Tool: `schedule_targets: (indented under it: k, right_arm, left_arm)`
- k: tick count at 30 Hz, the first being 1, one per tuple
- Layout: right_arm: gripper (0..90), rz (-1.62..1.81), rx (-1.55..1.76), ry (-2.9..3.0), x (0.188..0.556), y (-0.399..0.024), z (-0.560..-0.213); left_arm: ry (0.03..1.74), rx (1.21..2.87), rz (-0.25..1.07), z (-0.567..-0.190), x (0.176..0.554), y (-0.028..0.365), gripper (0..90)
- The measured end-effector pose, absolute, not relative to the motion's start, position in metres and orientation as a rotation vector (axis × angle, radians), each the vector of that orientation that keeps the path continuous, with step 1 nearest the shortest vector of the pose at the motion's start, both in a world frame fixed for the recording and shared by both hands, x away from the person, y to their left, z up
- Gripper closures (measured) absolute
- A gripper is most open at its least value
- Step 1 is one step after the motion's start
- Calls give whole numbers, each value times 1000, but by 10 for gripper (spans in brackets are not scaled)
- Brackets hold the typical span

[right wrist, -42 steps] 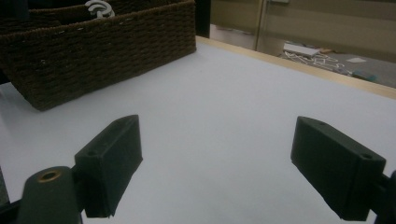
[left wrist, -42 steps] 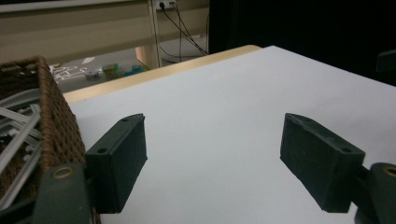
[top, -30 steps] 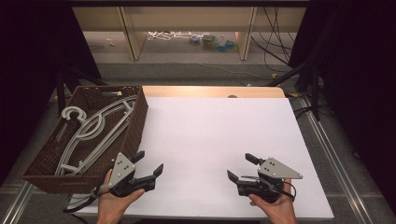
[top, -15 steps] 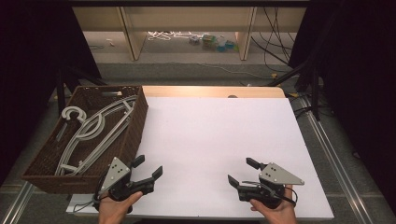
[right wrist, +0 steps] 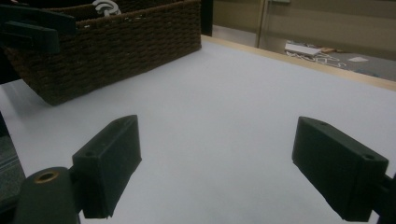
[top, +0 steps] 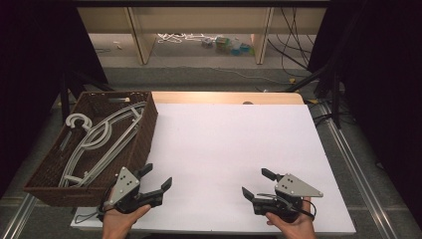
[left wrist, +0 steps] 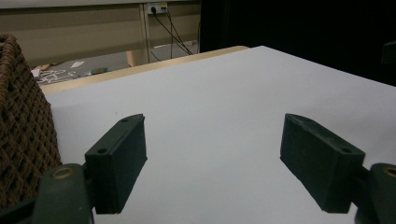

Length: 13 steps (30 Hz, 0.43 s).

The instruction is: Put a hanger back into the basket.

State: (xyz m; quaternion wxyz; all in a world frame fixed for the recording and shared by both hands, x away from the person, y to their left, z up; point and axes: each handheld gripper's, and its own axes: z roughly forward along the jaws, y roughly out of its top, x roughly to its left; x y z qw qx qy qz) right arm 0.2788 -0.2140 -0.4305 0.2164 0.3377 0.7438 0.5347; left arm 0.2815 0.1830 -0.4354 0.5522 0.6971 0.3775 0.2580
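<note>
A dark wicker basket [top: 145,133] stands at the table's left side and holds several white plastic hangers [top: 94,139]. My left gripper [top: 157,177] is held low at the front left, just right of the basket's near corner, jaws wide open and empty. At the front right my right gripper [top: 259,182] is also open with nothing between its jaws. The left gripper view has the basket wall [left wrist: 23,140] at its left edge. In the right gripper view the basket [right wrist: 121,46] lies ahead to the left, with a hanger hook [right wrist: 106,6] above its rim.
A white sheet [top: 229,149] covers the table, with a wooden strip [top: 224,97] along the far edge. Beyond the table are shelf legs [top: 139,35], cables [top: 298,35] and small items on the floor. Black curtains close off both sides.
Both grippers have drifted slightly toward the front edge of the table. They stay open and empty. The basket and hangers have not moved.
</note>
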Motion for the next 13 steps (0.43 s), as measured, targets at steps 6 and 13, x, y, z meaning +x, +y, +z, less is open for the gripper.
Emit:
schedule_targets:
  k: [6,13]
  right_arm:
    - [163,1467,926,2068,279,-212,-431]
    - [163,1464,926,2077,278,-213,-431]
  left_arm:
    - [912,1636,586,-435,281,185,222]
    - [906,1644,573,-436,282,183,214]
